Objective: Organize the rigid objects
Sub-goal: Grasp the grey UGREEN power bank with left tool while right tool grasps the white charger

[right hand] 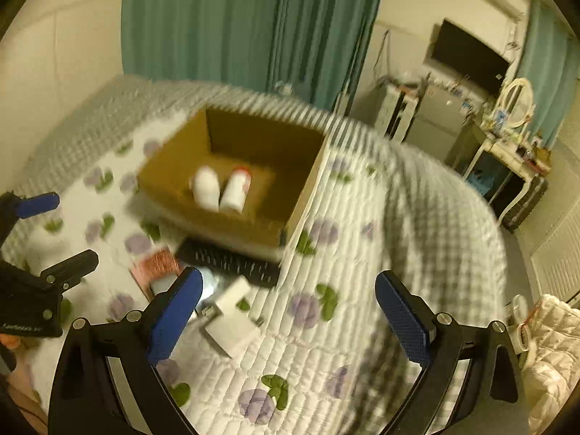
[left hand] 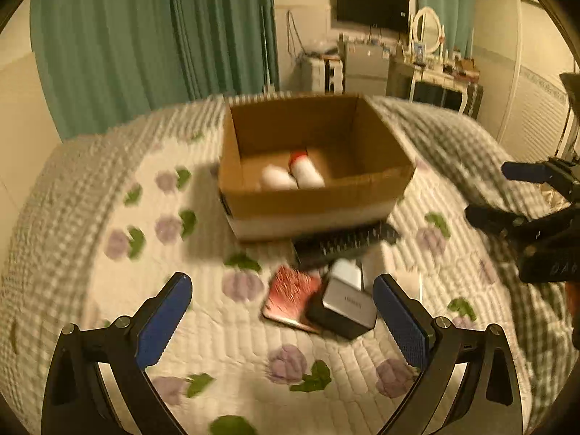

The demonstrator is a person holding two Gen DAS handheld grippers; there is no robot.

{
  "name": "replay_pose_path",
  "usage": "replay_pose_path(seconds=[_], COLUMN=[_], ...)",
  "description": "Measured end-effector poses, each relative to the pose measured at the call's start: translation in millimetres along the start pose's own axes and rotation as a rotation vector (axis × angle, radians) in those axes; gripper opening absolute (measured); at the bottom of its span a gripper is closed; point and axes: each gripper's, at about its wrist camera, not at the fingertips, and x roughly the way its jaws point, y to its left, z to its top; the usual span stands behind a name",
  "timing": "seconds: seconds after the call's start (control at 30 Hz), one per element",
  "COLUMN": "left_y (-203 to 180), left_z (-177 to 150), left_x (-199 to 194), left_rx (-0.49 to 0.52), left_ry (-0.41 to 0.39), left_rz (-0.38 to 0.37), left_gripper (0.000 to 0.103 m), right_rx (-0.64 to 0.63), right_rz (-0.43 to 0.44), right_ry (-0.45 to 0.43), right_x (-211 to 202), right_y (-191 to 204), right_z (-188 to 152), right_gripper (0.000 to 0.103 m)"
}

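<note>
The left gripper (left hand: 282, 320) hangs over the quilted bed (left hand: 232, 330) with its blue-padded fingers (left hand: 165, 320) spread wide and nothing between them. Just ahead of the fingertips, nearer the right one, a grey and black box-shaped gadget (left hand: 346, 306) lies on the quilt, overlapping a flat red-patterned item (left hand: 291, 295) to its left. Blur hides what either one is.

The right gripper (right hand: 288, 317) is likewise wide open and holds nothing. A white rectangular item (right hand: 233, 320) lies on the quilt just inside its left finger (right hand: 175, 317), partly hidden by the pad.

Beyond these small things, a black keyboard (left hand: 340, 244) lies across the quilt, its far edge against the cardboard box (left hand: 311, 203). The box stands open-topped farther ahead of both pairs of fingers. On its floor lie two white bottles side by side and touching: a plain white bottle (left hand: 277, 177) and a red-capped bottle (left hand: 306, 170).

In the left wrist view the right gripper shows at the right edge, well apart from the box. Behind the bed hang green curtains (left hand: 152, 36), with a wall-mounted television (left hand: 371, 7) and a dressing table with an oval mirror (left hand: 429, 30) farther off.
</note>
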Motion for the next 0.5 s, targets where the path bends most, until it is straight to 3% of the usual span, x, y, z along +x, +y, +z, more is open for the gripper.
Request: replay_pose_path(seconds=[0.2,0.43,0.5], left_y=[-4,-6,-9], left_z=[-22,-31,-33], left_x=[40,57,60], left_rx=[0.033,0.052,0.065], left_ry=[0.049,0.100,0.111], left_rz=[0.048,0.011,0.001], left_gripper=[0.102,0.102,0.102], right_rx=[-0.068,-0.120,-0.137], right_rz=[0.065,0.164,0.181], right_ry=[0.127,0.228,0.256], right_x=[71,126,137], right_y=[16,36,42], right_z=[-39,-69,-72], right_gripper=[0.097,0.097,0.092])
